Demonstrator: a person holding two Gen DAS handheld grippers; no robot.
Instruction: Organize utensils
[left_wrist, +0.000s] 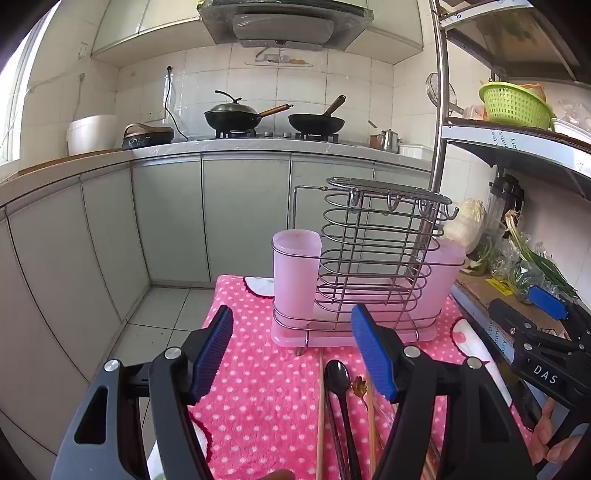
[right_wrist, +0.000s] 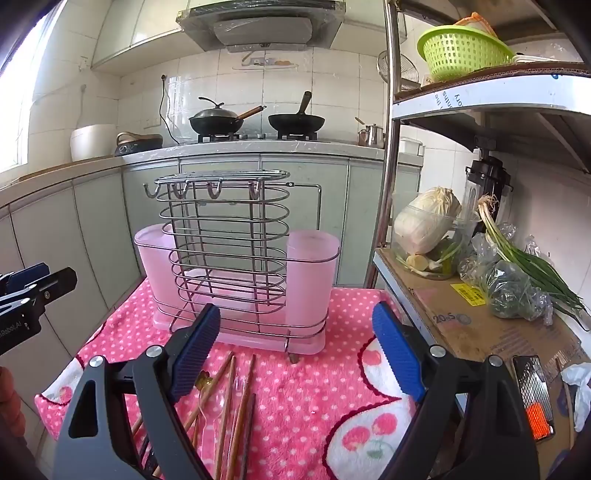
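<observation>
White tiled walls (left_wrist: 351, 85) ahead of me at twelve o'clock, grey cabinets (left_wrist: 243, 218) beneath, daylight from a window (left_wrist: 14, 110) at ten.

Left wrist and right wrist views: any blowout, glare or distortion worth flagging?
Left wrist view: window at far left blown out white; cabinet lines bow from the fisheye; black spoon sharp. Right wrist view: same blown window; shelf post curves; utensil rack evenly lit.
</observation>
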